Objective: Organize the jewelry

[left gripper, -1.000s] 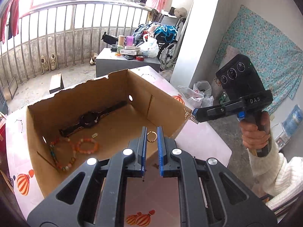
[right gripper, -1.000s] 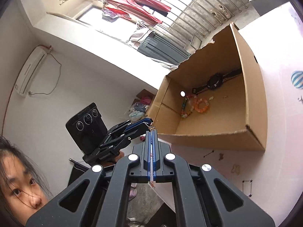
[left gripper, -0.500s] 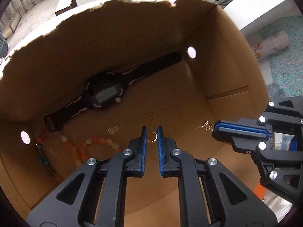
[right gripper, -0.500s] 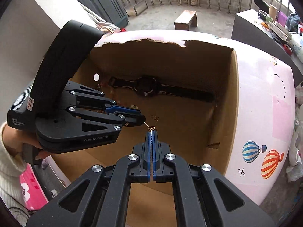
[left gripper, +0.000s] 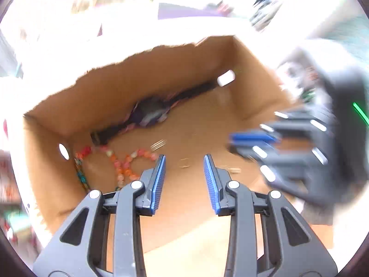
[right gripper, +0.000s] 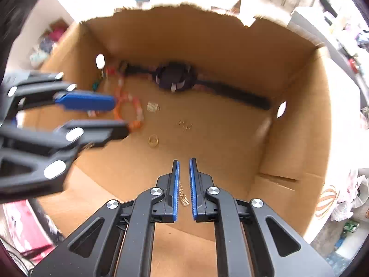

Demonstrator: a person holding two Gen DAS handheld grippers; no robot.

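Both grippers hang over the cardboard box (right gripper: 299,106), in the middle of dropping small pieces into it. Judged from this, the release step is nearly done and the next move calls for lifting clear to fetch more jewelry.

The left gripper (left gripper: 184,161) has just been opening; its jaws stand well apart and empty, with the gold ring (right gripper: 153,140) lying loose on the box floor below them. The right gripper (right gripper: 183,161) has just been opening too, to a narrow slit, and a small gold earring (right gripper: 183,198) shows in that gap, seemingly no longer pinched. Along the far wall lie a black watch (right gripper: 175,78) and, towards the corner, an orange bead bracelet (right gripper: 129,110).
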